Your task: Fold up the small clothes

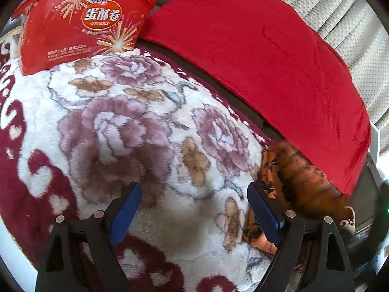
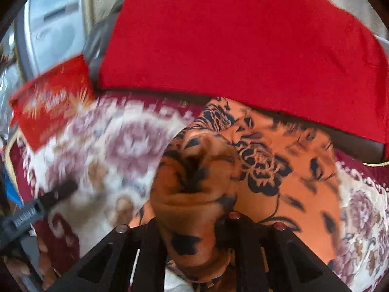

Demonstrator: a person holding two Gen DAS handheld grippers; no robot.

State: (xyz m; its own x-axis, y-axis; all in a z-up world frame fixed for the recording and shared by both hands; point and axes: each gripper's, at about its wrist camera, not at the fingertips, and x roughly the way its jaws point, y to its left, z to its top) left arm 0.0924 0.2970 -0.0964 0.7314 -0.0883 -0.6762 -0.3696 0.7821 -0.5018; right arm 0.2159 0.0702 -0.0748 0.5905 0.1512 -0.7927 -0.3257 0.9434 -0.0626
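Two grippers worked over a floral blanket (image 1: 136, 126). Left gripper (image 1: 194, 209) hovered with jaws spread apart, gripping nothing. Right gripper (image 2: 194, 221) was clamped on a bunched fold of the orange flowered garment (image 2: 274, 170), which lay near the blanket's far edge beside a red cushion (image 2: 243, 43); an egg-roll bag (image 1: 80, 22) stood at the far left corner.

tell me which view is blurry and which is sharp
Right wrist view: motion blur smears the snack bag and blanket; the orange cloth bunched in the right hand-held gripper looks soft. Left wrist view: sharp, the bag's print readable, edges curved by the fisheye.
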